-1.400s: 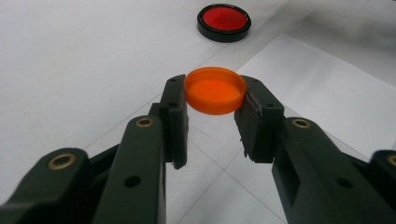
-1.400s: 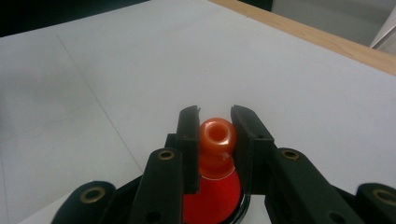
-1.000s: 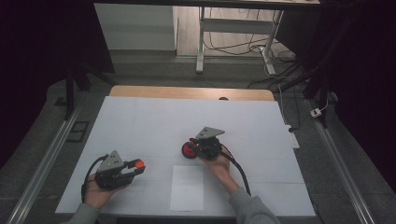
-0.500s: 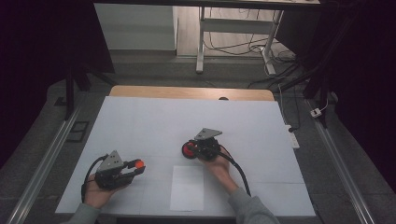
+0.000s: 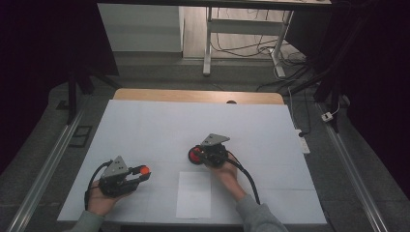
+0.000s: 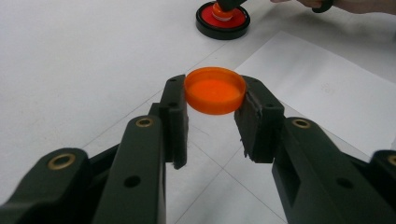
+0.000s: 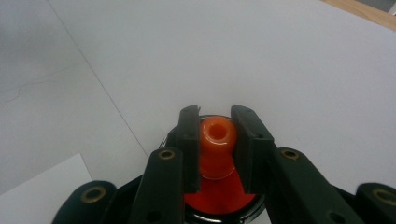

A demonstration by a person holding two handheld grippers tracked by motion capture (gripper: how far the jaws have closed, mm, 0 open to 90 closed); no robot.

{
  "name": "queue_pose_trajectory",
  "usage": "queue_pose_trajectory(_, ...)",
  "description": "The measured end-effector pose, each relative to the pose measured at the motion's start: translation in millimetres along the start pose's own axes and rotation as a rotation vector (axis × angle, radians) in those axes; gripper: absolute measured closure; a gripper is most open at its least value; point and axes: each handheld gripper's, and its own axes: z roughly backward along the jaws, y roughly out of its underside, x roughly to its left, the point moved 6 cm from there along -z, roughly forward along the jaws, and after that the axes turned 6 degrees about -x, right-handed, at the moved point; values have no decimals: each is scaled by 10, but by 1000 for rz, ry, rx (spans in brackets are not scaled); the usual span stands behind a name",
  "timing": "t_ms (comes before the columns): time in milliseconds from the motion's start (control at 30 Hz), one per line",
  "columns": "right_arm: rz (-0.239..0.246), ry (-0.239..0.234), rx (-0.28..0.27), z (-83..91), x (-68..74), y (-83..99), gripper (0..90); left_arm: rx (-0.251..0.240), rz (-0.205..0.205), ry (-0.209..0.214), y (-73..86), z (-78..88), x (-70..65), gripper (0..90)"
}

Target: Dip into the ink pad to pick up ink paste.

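- The left gripper [image 6: 212, 116] is clamping an orange cap [image 6: 215, 89] between its two black jaws, the pads pressing on the cap's rim from both sides.
- In the high view, the left gripper [image 5: 138, 175] is lying low over the near left part of the white table [image 5: 145, 125], with the orange cap [image 5: 143, 170] showing at its tip, just above the tabletop.
- The right gripper [image 7: 216, 144] is gripping the orange nozzle [image 7: 216, 140] of a red disc-shaped piece with a black rim [image 7: 219, 200], one jaw on each side of the nozzle.
- In the high view, the right gripper [image 5: 205, 153] is sitting near the middle of the table, and the red disc [image 5: 196, 154] is resting on the surface at its left side.
- The left gripper view is showing the same red disc [image 6: 223, 19] farther off, well apart from the cap.
- A white sheet of paper [image 5: 194, 194] is lying flat on the table between the two hands, near the front edge.
- A black cable [image 5: 249, 181] is trailing back from the right gripper along the person's forearm.
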Motion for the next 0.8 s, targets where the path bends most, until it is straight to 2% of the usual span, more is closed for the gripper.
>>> queue_pose_trajectory(800,1,0,-16,-1,1,11,728,-2,1,-2,-3,-1,-2,653)
